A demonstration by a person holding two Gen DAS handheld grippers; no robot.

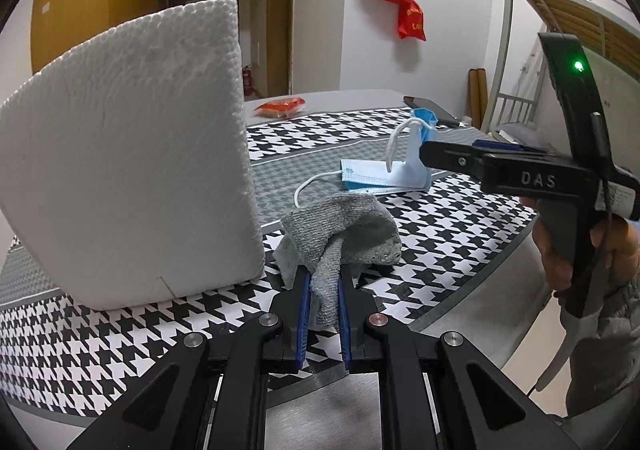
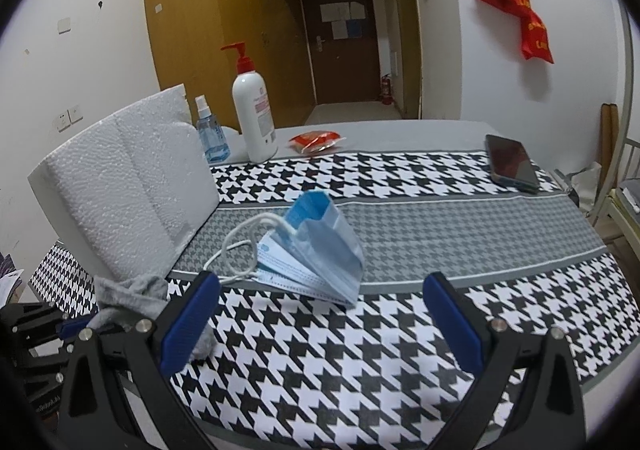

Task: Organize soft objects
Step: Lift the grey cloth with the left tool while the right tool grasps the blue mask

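A: Step? Left hand-held gripper is closed on the grey knit glove, pinching a fold between the blue pads. The rest of the glove is bunched on the houndstooth cloth of the surface, just beside the white foam block near the front edge.

B: Right one?

A: Right hand-held gripper is wide open and holds nothing. It points at the blue surgical masks, a small stack mid-surface with ear loops trailing left. I'd call it mid-pick on the glove, masks next.

B: Next move needs?

A: My guess: lift the glove clear of the foam without dragging it, then drop the right jaws over the mask stack. The masks are thin and layered, so the pinch probably has to go low to catch all of them.

B: View differences?

A: Only the right wrist view shows the pump bottle, the spray bottle and the whole phone at the far edge; in the left view the foam hides the bottles. Only the left view shows the glove pinch clearly, and the person's hand on the right handle.
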